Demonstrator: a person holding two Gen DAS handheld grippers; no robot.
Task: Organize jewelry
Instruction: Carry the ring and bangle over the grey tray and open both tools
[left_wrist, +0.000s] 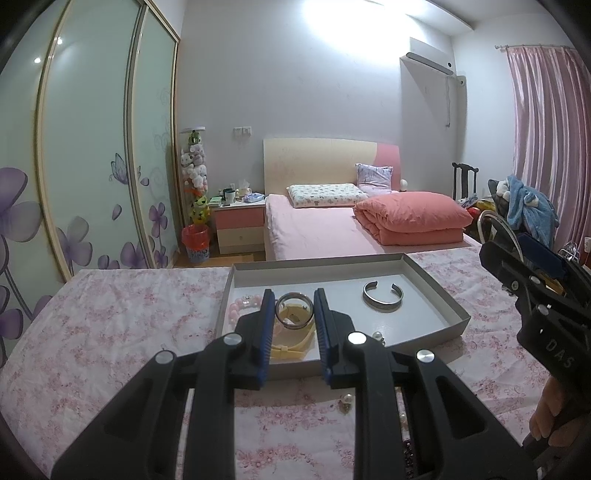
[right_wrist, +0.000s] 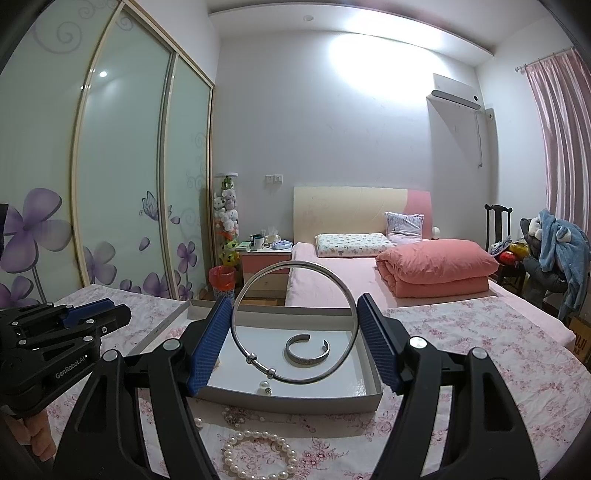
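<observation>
My left gripper (left_wrist: 294, 306) is shut on a thick metal ring bangle (left_wrist: 294, 310), held above the near left part of the grey tray (left_wrist: 436, 291). In the tray lie a silver cuff bracelet (left_wrist: 382, 296), a pink bead bracelet (left_wrist: 242, 306) and a yellow band (left_wrist: 291, 349). My right gripper (right_wrist: 295, 314) is shut on a large thin silver bangle (right_wrist: 295, 321) with two small beads, held upright over the tray (right_wrist: 365, 398). The cuff (right_wrist: 307, 350) and a pearl earring (right_wrist: 264, 386) lie beneath it. A pearl bracelet (right_wrist: 258, 454) lies on the cloth in front of the tray.
The tray sits on a pink floral cloth (left_wrist: 110, 332). More pearls and a dark bead strand (left_wrist: 408, 450) lie near the front edge. A bed (left_wrist: 332, 229), nightstand (left_wrist: 240, 225) and wardrobe (left_wrist: 92, 147) stand behind. The right gripper's body (left_wrist: 546, 314) is at the right.
</observation>
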